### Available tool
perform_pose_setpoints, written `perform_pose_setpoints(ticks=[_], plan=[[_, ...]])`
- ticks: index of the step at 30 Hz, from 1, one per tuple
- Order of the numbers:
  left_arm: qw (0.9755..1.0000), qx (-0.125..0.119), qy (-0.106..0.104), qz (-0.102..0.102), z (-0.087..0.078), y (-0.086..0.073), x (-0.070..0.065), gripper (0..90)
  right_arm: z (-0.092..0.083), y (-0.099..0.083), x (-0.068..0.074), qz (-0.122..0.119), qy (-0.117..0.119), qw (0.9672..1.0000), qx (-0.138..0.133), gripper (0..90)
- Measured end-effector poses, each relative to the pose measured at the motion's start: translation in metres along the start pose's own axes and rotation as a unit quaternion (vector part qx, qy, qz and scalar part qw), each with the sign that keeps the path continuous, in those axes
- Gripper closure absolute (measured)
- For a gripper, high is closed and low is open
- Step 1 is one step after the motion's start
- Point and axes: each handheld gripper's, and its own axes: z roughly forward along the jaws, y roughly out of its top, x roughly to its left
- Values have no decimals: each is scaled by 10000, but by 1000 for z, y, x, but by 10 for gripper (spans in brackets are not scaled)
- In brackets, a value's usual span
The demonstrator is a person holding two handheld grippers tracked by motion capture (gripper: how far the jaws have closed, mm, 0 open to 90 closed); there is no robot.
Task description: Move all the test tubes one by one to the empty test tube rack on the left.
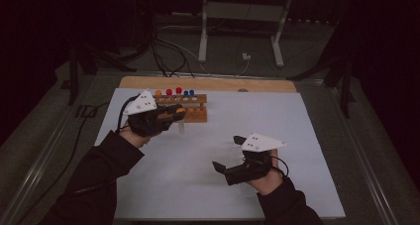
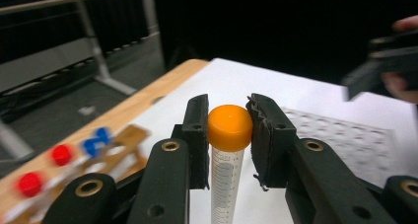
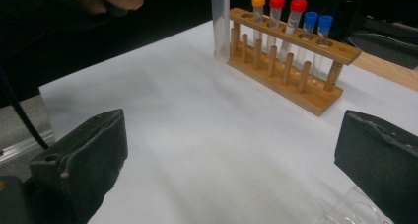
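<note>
My left gripper point(image 2: 229, 131) is shut on the orange cap of a clear graduated tube point(image 2: 226, 179), which hangs upright below the jaws. In the high view this gripper point(image 1: 177, 115) holds the tube point(image 1: 181, 127) just in front of the wooden rack point(image 1: 195, 117). The rack point(image 3: 315, 99) carries tubes with one orange point(image 3: 258, 0), two red and two blue caps; the held tube point(image 3: 220, 21) hangs by its left end. My right gripper point(image 3: 231, 160) stands wide open with nothing between its pads. It point(image 1: 229, 153) hovers over the white mat, nearer the person.
A white mat point(image 1: 297, 136) covers the wooden table. A clear plastic tray with small wells point(image 2: 345, 135) lies near my right gripper, its corner point(image 3: 355, 209) showing under the right jaw. Cables and a metal frame stand on the floor beyond the table.
</note>
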Motion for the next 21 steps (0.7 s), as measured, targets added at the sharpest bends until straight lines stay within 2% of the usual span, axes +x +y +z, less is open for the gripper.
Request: perform_pose_setpoints(ticks=[4, 6, 10, 13, 15, 19, 21], plan=[[9997, -42, 232, -3, -12, 5, 14, 718, -1, 0, -1, 6, 102, 9999, -27, 0], [9992, -66, 398, 37, -17, 7, 21, 718, -1, 0, -1, -12, 100, 9999, -44, 0], [9974, -134, 709, -26, -24, 11, 36, 719, -2, 0, 0, -37, 138, 9999, -81, 0], [9948, -150, 1009, -15, -26, 12, 48, 719, -3, 0, 0, -39, 144, 9998, -97, 0], [9932, -183, 1146, -100, -27, 10, 55, 719, -3, -1, 0, -38, 145, 9998, -100, 0], [9882, -163, 1515, -146, -25, 5, 70, 719, -3, -1, 0, -52, 171, 9998, -119, 0], [9859, -161, 1645, -260, -23, 2, 80, 719, -4, -1, 0, -49, 173, 9998, -130, 0]])
